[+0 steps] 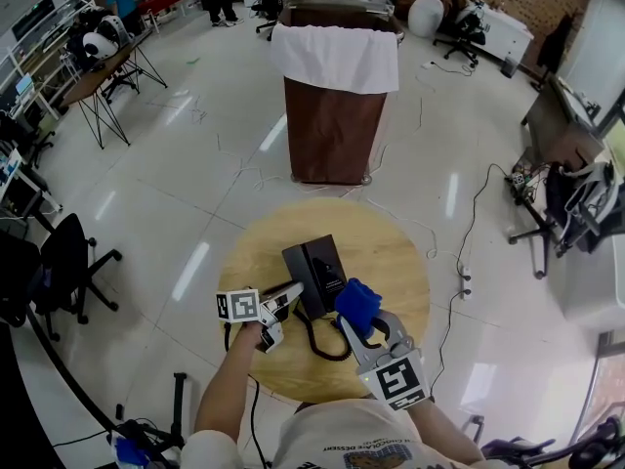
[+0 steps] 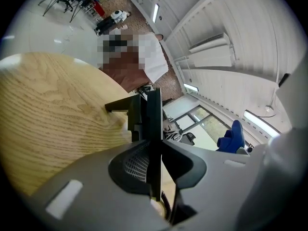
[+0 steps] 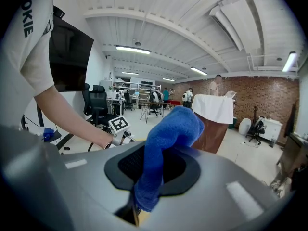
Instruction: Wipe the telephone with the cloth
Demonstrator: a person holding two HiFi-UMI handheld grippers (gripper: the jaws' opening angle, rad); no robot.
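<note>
— Where is the telephone (image 1: 314,274) sitting for us?

— It is standing near the middle of the round wooden tabletop (image 1: 391,252). It is black, its face is tilting up toward us, and its dark cord (image 1: 327,345) is looping over the wood on our near side.

— Are we gripping it?

— We are. Our left claw (image 1: 290,296) is reaching in from the left at the telephone's lower left edge. In the left gripper view a thin black edge of the set is running straight up between the jaws, which are pressing on it narrowly from both sides.

— What is our other hand doing?

— Our right claw (image 1: 369,328) is clamping the blue cloth (image 1: 357,304). The cloth is bunching up out of the jaws and hanging just beside the telephone's right edge. We are not managing to tell from above whether it is touching the casing.

— Is the right gripper view adding anything?

— There the cloth is rising from between the jaws and flopping over to the right. Beyond it we are seeing the left gripper's marker cube (image 3: 119,124) at the end of our bare forearm (image 3: 72,114).

— And further out?

— Past the tabletop a brown cabinet (image 1: 334,125) draped with a white sheet (image 1: 337,57) is standing on the shiny floor (image 1: 195,184).
</note>
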